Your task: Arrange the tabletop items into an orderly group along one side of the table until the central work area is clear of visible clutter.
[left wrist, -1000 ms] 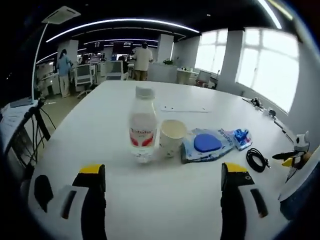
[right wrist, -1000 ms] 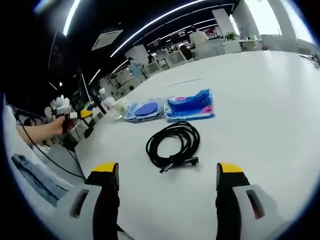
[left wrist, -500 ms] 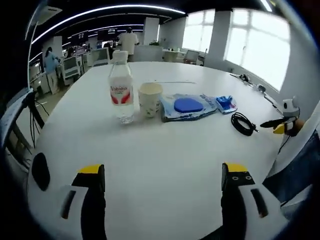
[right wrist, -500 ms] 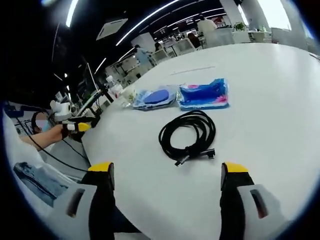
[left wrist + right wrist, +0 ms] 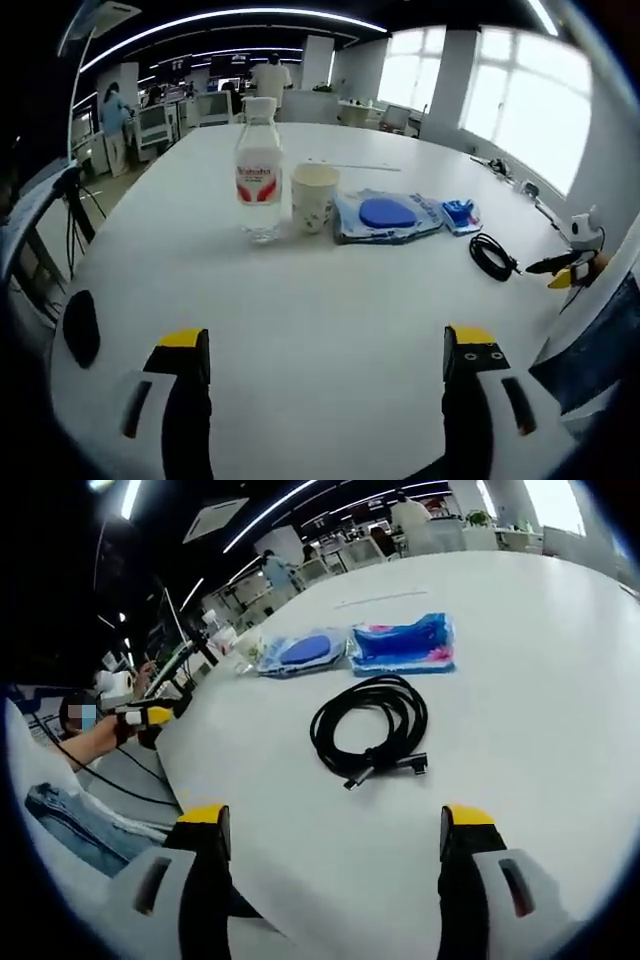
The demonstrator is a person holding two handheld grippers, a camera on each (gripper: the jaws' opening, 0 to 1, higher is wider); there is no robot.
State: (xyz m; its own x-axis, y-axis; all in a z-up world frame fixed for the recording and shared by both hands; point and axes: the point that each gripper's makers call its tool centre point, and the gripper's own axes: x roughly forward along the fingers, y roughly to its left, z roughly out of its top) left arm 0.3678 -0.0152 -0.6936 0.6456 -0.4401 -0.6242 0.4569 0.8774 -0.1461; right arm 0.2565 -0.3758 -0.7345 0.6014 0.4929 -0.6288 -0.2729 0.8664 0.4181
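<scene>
On the white table (image 5: 300, 320) a clear water bottle (image 5: 258, 172) with a red label stands beside a paper cup (image 5: 313, 197). Right of the cup lie a clear packet holding a blue disc (image 5: 386, 215) and a small blue packet (image 5: 460, 213). A coiled black cable (image 5: 493, 256) rests farther right; in the right gripper view the cable (image 5: 370, 728) lies ahead, beyond it the disc packet (image 5: 303, 652) and blue packet (image 5: 403, 644). My left gripper (image 5: 327, 350) is open over bare table. My right gripper (image 5: 335, 830) is open, short of the cable. The other gripper (image 5: 138, 716) shows at left, held by a hand.
A black lamp arm and cables (image 5: 70, 205) stand at the table's left edge. A strip of paper (image 5: 355, 165) lies far back on the table. People stand among desks (image 5: 270, 85) in the distance. A person's jeans (image 5: 75, 820) show at the table's near edge.
Both views have shifted with the hands. The left view pulled back from the bottle and cup since a second ago. The cable sits slightly nearer in the right view. Nothing on the table moved.
</scene>
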